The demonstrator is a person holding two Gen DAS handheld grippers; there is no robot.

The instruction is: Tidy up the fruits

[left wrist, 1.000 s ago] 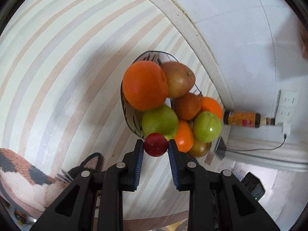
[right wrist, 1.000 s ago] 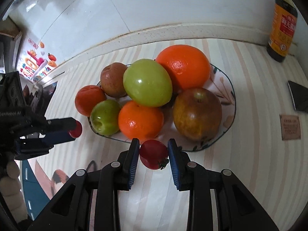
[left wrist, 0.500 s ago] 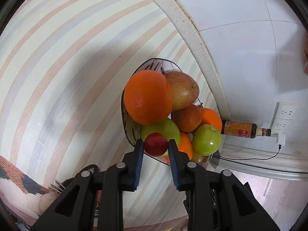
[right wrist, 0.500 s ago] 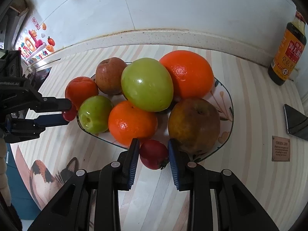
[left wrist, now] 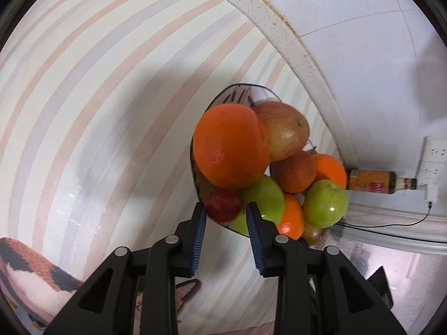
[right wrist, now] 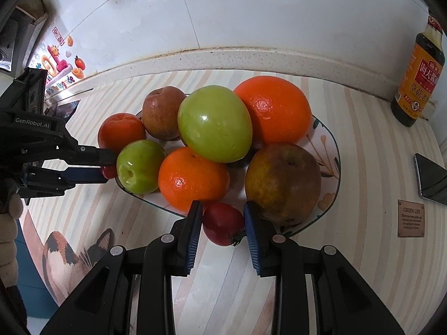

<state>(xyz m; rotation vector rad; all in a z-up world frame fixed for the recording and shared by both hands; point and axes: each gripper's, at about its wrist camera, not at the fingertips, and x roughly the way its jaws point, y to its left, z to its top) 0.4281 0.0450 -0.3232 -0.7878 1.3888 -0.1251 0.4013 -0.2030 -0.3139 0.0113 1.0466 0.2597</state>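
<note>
A patterned plate (right wrist: 335, 164) holds a pile of oranges, green apples and brownish apples. My right gripper (right wrist: 222, 222) is shut on a small red fruit (right wrist: 223, 223) at the plate's near rim, between an orange (right wrist: 192, 178) and a brown apple (right wrist: 282, 181). My left gripper (left wrist: 225, 209) is at the plate's (left wrist: 232, 95) other end. Its jaws are opening around a second small red fruit (left wrist: 223, 206), which rests against a green apple (left wrist: 262, 201) under a big orange (left wrist: 229, 145); a gap shows at the right pad. The left gripper (right wrist: 110, 164) also shows in the right wrist view.
A soy sauce bottle (right wrist: 416, 75) stands by the tiled wall at the back right. A dark phone (right wrist: 430, 178) and a small brown label (right wrist: 410, 217) lie right of the plate. The striped mat has a cat print (right wrist: 64, 256) near the front left.
Both grippers moved in toward the plate with their red fruits. The left jaws have parted slightly from their fruit at the plate's edge. The right stays shut.
</note>
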